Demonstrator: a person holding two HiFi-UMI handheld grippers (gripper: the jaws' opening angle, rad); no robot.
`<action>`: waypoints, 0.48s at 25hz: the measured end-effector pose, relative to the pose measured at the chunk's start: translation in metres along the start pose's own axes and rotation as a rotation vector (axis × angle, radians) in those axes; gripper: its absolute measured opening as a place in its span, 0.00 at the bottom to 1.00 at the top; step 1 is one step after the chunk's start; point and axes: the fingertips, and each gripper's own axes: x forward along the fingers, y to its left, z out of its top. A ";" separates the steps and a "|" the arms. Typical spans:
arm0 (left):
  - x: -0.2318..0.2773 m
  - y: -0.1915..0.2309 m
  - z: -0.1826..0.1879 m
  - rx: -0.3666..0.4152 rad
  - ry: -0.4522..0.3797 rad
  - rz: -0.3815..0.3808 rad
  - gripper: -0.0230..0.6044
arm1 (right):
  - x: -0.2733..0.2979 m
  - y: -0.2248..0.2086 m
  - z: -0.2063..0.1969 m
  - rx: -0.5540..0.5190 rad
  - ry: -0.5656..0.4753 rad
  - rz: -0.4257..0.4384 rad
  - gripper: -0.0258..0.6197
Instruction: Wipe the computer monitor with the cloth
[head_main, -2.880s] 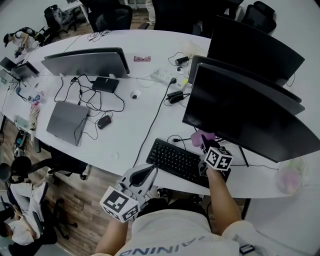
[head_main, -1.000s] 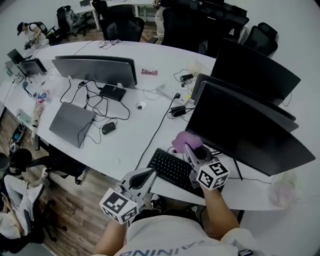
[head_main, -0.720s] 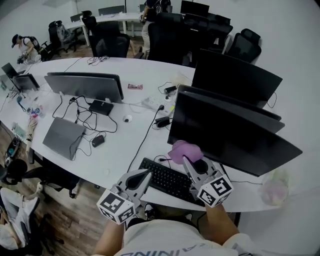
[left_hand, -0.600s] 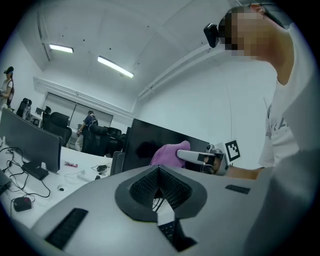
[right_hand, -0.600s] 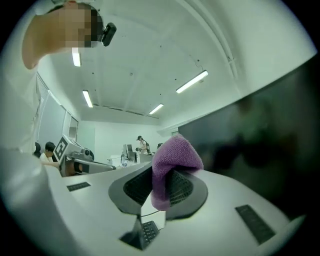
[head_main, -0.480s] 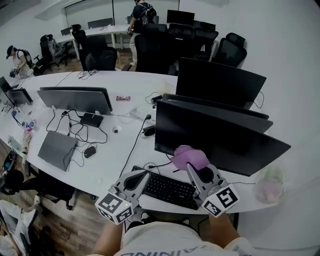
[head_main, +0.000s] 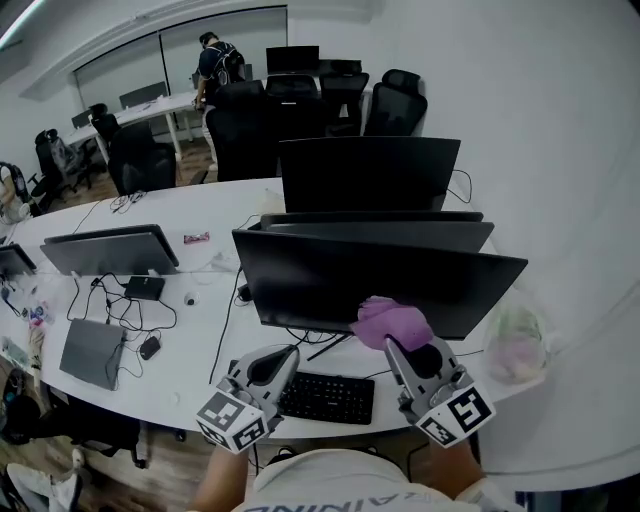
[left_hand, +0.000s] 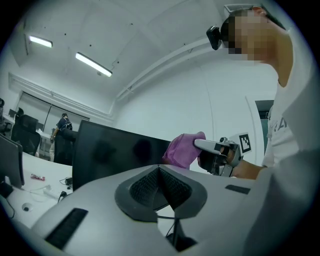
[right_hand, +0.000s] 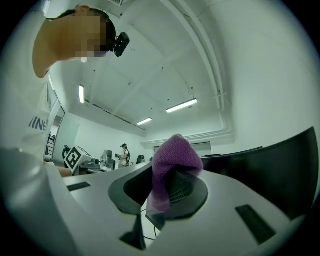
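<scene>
The dark curved monitor (head_main: 380, 285) stands at the desk's near right. A purple cloth (head_main: 392, 322) is bunched in front of the lower right part of its screen; I cannot tell whether it touches. My right gripper (head_main: 392, 343) is shut on the cloth (right_hand: 172, 165), which drapes over its closed jaws, with the monitor (right_hand: 280, 170) to their right. My left gripper (head_main: 287, 352) hangs shut and empty above the keyboard's left end. In the left gripper view its jaws (left_hand: 159, 171) meet, and beyond them are the cloth (left_hand: 182, 150) and the monitor (left_hand: 115, 150).
A black keyboard (head_main: 325, 397) lies under the monitor. Two more monitors (head_main: 370, 172) stand behind it. To the left are another monitor (head_main: 105, 250), a closed laptop (head_main: 90, 350), a mouse (head_main: 150, 346) and cables. A pale bag (head_main: 515, 345) sits at the desk's right end.
My right gripper has risen with the cloth from beside the keyboard up to the screen's lower part. The head view has tilted upward. The left gripper has stayed low and shut.
</scene>
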 end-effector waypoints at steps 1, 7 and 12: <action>0.005 -0.005 0.001 0.003 0.002 -0.012 0.05 | -0.006 -0.005 0.003 -0.002 -0.006 -0.015 0.13; 0.022 -0.024 0.003 0.020 0.016 -0.052 0.05 | -0.031 -0.023 0.007 0.006 -0.024 -0.070 0.13; 0.031 -0.031 0.000 0.028 0.024 -0.066 0.05 | -0.037 -0.031 0.004 0.015 -0.028 -0.083 0.13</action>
